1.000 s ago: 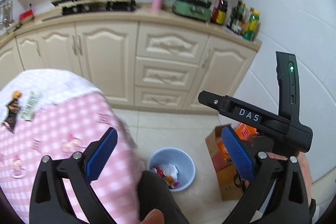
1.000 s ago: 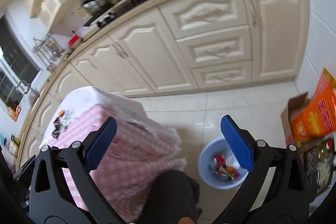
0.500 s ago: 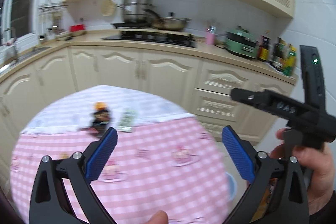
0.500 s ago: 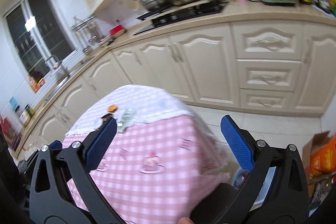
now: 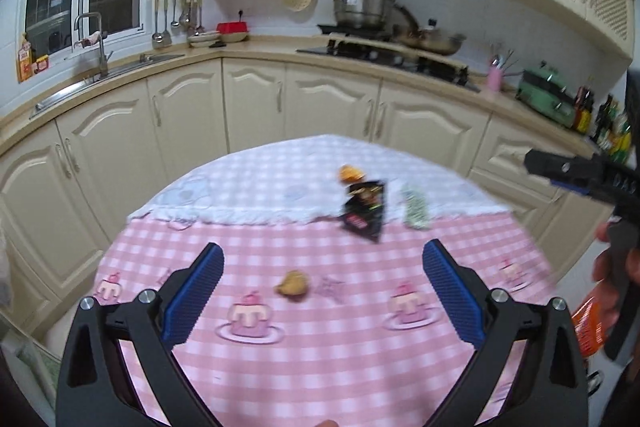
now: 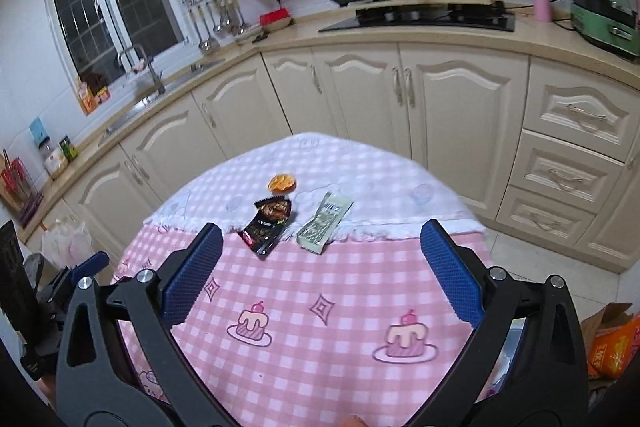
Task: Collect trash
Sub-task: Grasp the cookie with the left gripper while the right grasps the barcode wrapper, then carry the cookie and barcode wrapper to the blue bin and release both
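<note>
- The left wrist view shows a small brownish scrap (image 5: 292, 283) lying on the pink-checked part of the table (image 5: 320, 359), between the two blue pads and a little ahead of them; it is blurred, so what it is cannot be told. The right wrist view does not show this scrap.
- The right wrist view gives the sharper look at the trash at the far side of the table (image 6: 340, 367): a black snack wrapper (image 6: 266, 223), a pale green wrapper (image 6: 325, 222) just beside it to the right, and an orange piece (image 6: 282, 183) just behind the black one, near where the white cloth meets the pink.
- The same three appear in the left wrist view, smeared by blur: black snack wrapper (image 5: 366, 211), pale green wrapper (image 5: 415, 207), orange piece (image 5: 349, 173).
- Only the right wrist view shows an orange bag (image 6: 614, 345) in a cardboard box at the lower right, down beside the table.
- The left gripper (image 5: 322, 293) is held level above the near half of the table, pointing toward the kitchen cabinets (image 5: 256, 111); its jaws are spread wide with nothing between them.
- The right gripper (image 6: 320, 267) is held likewise over the table, aimed at the wrappers, jaws released and bare.
- At the right edge of the left wrist view the right gripper (image 5: 580, 177) shows from the side, with the person's right hand (image 5: 612, 279) wrapped round its handle.
- At the left edge of the right wrist view, part of the left gripper (image 6: 76, 275) shows, low beside the table.
</note>
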A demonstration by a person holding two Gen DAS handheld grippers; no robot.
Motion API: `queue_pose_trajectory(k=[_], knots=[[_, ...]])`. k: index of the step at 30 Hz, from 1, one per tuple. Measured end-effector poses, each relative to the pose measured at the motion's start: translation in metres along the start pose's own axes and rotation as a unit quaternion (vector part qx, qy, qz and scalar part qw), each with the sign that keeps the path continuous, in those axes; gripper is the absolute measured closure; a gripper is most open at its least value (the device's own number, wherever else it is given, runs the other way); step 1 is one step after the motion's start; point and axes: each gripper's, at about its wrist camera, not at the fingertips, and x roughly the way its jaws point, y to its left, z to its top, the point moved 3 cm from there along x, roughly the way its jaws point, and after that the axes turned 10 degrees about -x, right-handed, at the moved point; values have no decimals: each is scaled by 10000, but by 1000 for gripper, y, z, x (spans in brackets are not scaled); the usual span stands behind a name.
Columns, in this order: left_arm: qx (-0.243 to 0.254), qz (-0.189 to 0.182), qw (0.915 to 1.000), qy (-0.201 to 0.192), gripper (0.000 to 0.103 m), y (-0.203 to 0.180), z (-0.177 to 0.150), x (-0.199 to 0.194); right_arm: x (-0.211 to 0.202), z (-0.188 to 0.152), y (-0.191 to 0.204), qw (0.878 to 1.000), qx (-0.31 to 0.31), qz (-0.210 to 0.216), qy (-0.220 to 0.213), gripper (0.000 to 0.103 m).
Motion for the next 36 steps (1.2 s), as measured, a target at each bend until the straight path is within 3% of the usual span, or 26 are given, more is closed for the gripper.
queue_pose_trajectory(k=[7, 12, 14, 16, 19, 21, 25, 27, 30, 36], knots=[[321, 176, 9974, 626, 6, 22, -26, 55, 42, -13, 2, 9988, -25, -136, 478, 6], [175, -131, 9958, 886, 7, 32, -25, 75, 74, -20, -1, 9963, -113, -318, 793, 6], [320, -229, 9943, 992, 29, 29, -25, 81, 90, -22, -2, 9950, -99, -361, 925, 6], [343, -281, 9907, 1284, 71, 26, -30, 92, 107, -22, -1, 9937, -118, -387, 1050, 6], [377, -341, 9891, 1378, 77, 22, -32, 94, 132, -19, 2, 9918, -181, -432, 1186, 9], [427, -272, 9898, 1334, 77, 20, -34, 94, 149, -16, 3, 9905, -191, -482, 1277, 21], [398, -212, 9899, 1347, 77, 19, -34, 95, 174, -11, 6, 9877, -319, -646, 1385, 35], [223, -305, 9898, 1372, 77, 24, -33, 95, 179, -10, 9, 9855, -502, -817, 1396, 63], [-33, -374, 9898, 1376, 77, 34, -31, 95, 172, -11, 7, 9887, -413, -566, 1322, 82], [-205, -355, 9909, 1286, 78, 40, -28, 93, 135, -14, 0, 9963, -125, -111, 848, 83]])
